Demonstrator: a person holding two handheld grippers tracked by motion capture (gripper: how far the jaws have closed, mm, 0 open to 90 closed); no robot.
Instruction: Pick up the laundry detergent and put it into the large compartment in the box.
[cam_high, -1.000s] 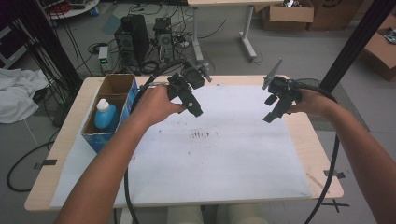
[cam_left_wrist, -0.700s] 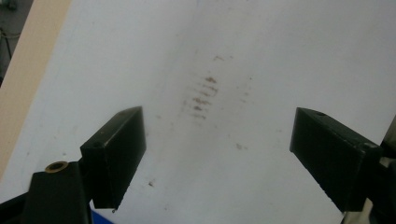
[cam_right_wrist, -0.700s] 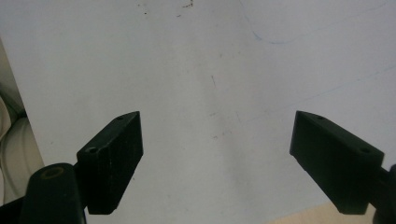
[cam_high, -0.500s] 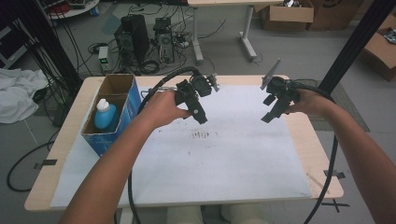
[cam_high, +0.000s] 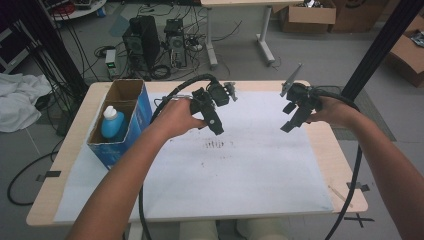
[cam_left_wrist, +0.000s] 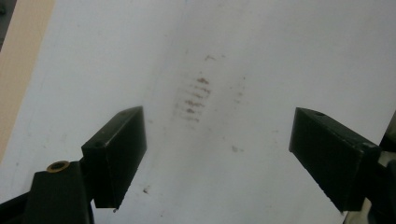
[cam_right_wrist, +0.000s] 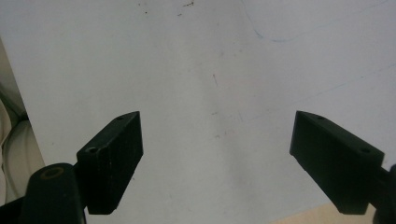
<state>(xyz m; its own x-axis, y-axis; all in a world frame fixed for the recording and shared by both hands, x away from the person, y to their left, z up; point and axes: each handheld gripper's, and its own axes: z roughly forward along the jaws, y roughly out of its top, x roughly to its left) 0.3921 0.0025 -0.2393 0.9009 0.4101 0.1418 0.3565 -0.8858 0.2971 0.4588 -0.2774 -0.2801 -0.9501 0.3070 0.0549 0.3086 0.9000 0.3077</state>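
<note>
A white sheet (cam_high: 240, 170) covers most of the wooden table (cam_high: 80, 112), with a patch of brown smudges (cam_high: 216, 145) near its middle. My left gripper (cam_high: 218, 129) hangs above the sheet just behind those smudges, jaws wide open and empty. In the left gripper view the smudges (cam_left_wrist: 194, 99) lie between and beyond the open left gripper (cam_left_wrist: 217, 144). My right gripper (cam_high: 291, 122) is held above the sheet's right part, also open and empty. The right gripper view looks past the open right gripper (cam_right_wrist: 217, 144) onto bare sheet (cam_right_wrist: 210, 70) with faint specks and a thin blue line.
A blue cardboard box (cam_high: 120, 122) stands at the table's left with a blue bottle (cam_high: 112, 123) in it. A thin wooden stick (cam_high: 339, 194) lies near the right front corner. Cables trail from both grippers. Computers, boxes and cables sit on the floor behind the table.
My left gripper has moved to the right and slightly forward, toward the middle of the sheet. The right gripper has barely shifted.
</note>
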